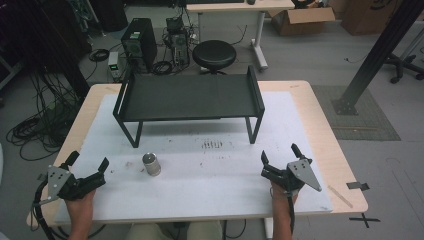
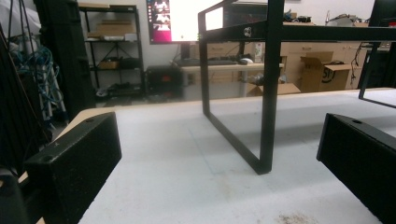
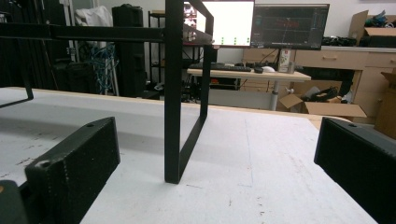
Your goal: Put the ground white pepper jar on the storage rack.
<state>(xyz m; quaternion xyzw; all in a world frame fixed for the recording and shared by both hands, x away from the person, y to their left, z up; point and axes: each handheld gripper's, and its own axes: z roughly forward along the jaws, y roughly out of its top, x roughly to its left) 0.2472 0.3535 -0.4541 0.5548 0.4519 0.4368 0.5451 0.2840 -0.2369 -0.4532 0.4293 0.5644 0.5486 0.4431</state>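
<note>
Metal can [image 1: 151,164], small, silver, upright on the white mat [image 1: 200,195] that covers the counter [image 1: 320,120]; it is the nearest thing to the left gripper [image 1: 88,163] and looks like the piece to be picked up. No other loose object on the mat.

Left side: left gripper sits low at the near-left corner of the mat, jaws spread wide, nothing between them. Its own view looks past the jaws at a leg of the black rack [image 2: 266,93], so it points toward the rack, not at the can. The can stands to its right, near but apart.

Middle: black rack [image 1: 187,97] stands at the far half of the mat, top shelf bare, open space beneath. Some dark scuffs on the mat in front of it.

Right side: right gripper [image 1: 279,152] rests at the near-right of the mat, jaws also released and holding nothing; its view faces the rack's other leg [image 3: 173,93].

Judgement on the step: a reach for the can, likely by the left gripper. To do it well, swing the gripper rightward until the can sits centred between the jaws, come in level at mid-height, and close squarely on the round wall. A narrow, smooth cylinder will tip or skid if one jaw touches first. Right gripper should keep clear.
</note>
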